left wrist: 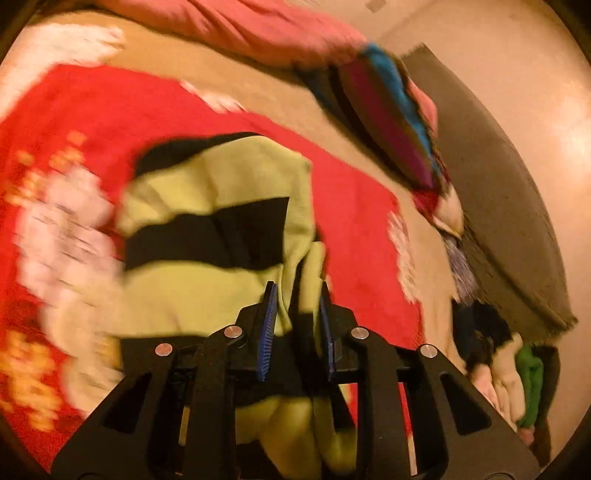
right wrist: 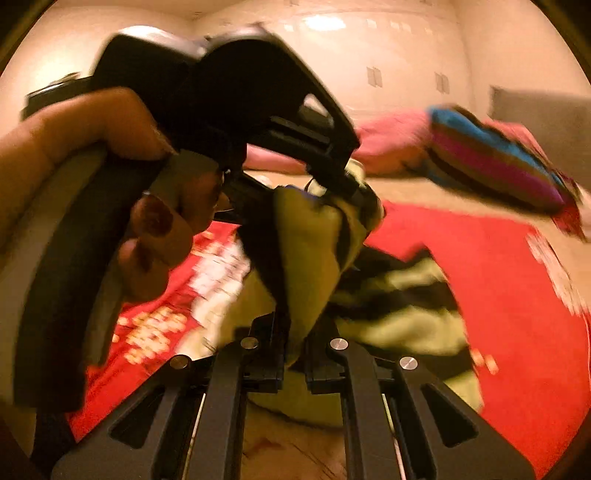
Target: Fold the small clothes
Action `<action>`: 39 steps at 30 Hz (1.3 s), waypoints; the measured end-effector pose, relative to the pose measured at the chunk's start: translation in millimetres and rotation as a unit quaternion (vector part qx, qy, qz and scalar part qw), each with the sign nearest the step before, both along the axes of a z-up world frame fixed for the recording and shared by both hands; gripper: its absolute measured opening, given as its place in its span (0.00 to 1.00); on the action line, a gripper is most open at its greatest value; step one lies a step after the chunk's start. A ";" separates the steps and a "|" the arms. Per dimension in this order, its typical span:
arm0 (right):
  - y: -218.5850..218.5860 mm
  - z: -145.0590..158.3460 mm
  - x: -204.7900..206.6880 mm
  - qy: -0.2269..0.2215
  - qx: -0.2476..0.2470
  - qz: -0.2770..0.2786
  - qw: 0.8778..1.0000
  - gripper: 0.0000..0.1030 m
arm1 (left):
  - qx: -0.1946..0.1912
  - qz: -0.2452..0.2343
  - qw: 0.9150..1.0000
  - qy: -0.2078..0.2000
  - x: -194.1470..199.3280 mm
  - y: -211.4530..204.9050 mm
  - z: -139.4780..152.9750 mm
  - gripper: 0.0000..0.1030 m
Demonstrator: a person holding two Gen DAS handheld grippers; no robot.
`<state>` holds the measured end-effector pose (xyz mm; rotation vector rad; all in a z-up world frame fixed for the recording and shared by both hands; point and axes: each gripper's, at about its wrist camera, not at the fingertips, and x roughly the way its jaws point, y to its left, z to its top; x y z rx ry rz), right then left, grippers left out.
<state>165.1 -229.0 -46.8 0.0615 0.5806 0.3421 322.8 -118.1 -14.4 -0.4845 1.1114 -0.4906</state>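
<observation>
A: Left wrist view first: we see our left gripper point(left wrist: 297, 317) with its blue-padded fingers point(left wrist: 269, 325) nearly together, pinching a fold of the yellow-green and black striped garment point(left wrist: 207, 236). What do we make of where the cloth lies?

B: We read it as spread from the jaws out toward ten o'clock, draped over the red blanket point(left wrist: 354, 221), which has white and orange patterns. The picture is blurred, so we cannot make out the garment's edges well.

A: And past it, toward one o'clock?

B: We see a striped blue and magenta cushion point(left wrist: 391, 110) beside a pink pillow point(left wrist: 240, 26), and at four o'clock a heap of other clothes point(left wrist: 513, 384), one piece of it green.

A: Turning to the right wrist view, what do we have?

B: Our right gripper point(right wrist: 295, 354) is closed tight on a hanging fold of the same garment point(right wrist: 306, 258), the yellow-green cloth running up from between its fingers. At eleven o'clock the left gripper point(right wrist: 334, 184) holds the upper end of that fold, with the person's left hand point(right wrist: 140, 184) wrapped around its handle at nine o'clock.

A: So we hold one piece of cloth at two points.

B: Yes, lifted above the red blanket point(right wrist: 498, 288), with the rest of the garment lying on it toward three o'clock.
</observation>
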 end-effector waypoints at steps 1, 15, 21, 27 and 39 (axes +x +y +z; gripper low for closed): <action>-13.3 -8.5 -1.8 0.015 0.008 -0.024 1.000 0.07 | -0.014 -0.017 1.000 0.010 -4.6 -13.7 -8.7 0.22; -94.7 -51.5 -11.4 0.139 0.183 -0.082 0.970 0.22 | 0.136 0.073 0.986 -0.062 -64.6 61.1 -27.2 0.60; -132.9 -22.6 -21.2 0.123 0.216 -0.103 0.963 0.51 | 0.186 0.065 0.977 -0.083 -87.5 68.1 -49.7 0.63; -135.4 -5.0 47.2 0.176 0.219 -0.065 0.958 0.65 | 0.181 0.040 0.977 -0.108 -99.9 67.7 -57.5 0.69; -94.3 -35.7 132.6 0.281 0.133 -0.033 0.950 0.37 | 0.178 0.047 0.977 -0.105 -99.4 69.3 -58.3 0.71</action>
